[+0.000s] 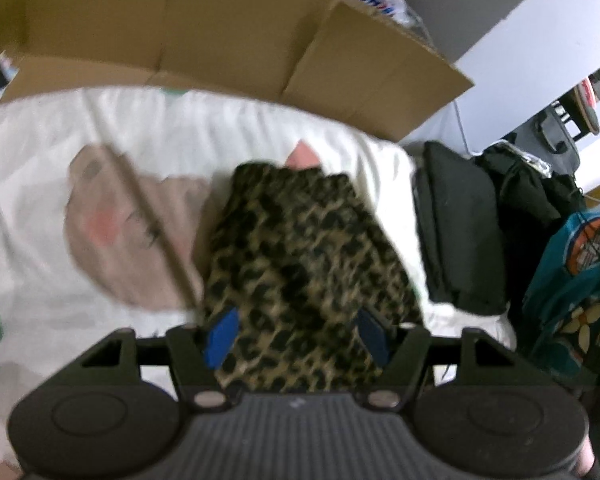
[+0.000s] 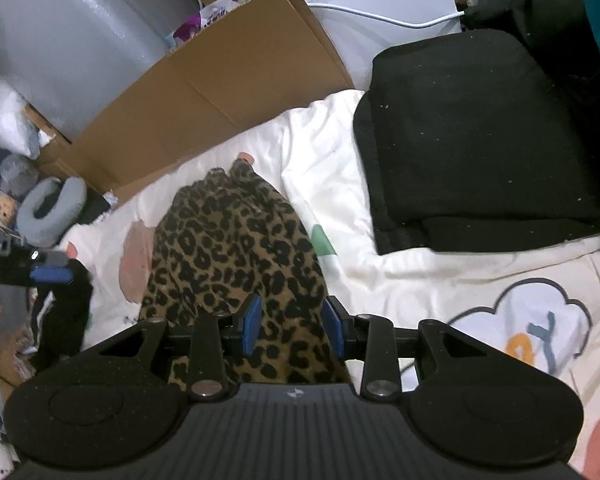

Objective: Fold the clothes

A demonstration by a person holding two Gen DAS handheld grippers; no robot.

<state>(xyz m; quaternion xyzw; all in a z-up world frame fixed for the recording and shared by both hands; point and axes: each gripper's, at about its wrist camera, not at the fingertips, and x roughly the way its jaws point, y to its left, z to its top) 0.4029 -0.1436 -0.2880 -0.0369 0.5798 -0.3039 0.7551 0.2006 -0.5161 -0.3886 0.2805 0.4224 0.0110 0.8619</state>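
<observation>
Leopard-print garment (image 2: 236,264) lies bunched on the white quilt (image 2: 420,276), long axis running straight ahead of the right gripper (image 2: 293,326), whose spread jaws straddle its near end without pinching, while the left gripper (image 1: 296,336) hovers likewise open.

Between the blue-padded tongs (image 2: 293,325) lay a tan garment (image 2: 236,256) with black leopard spots; beyond them, a black folded cloth (image 2: 480,140), brown cardboard (image 2: 220,80), white bedding (image 2: 400,272).
</observation>
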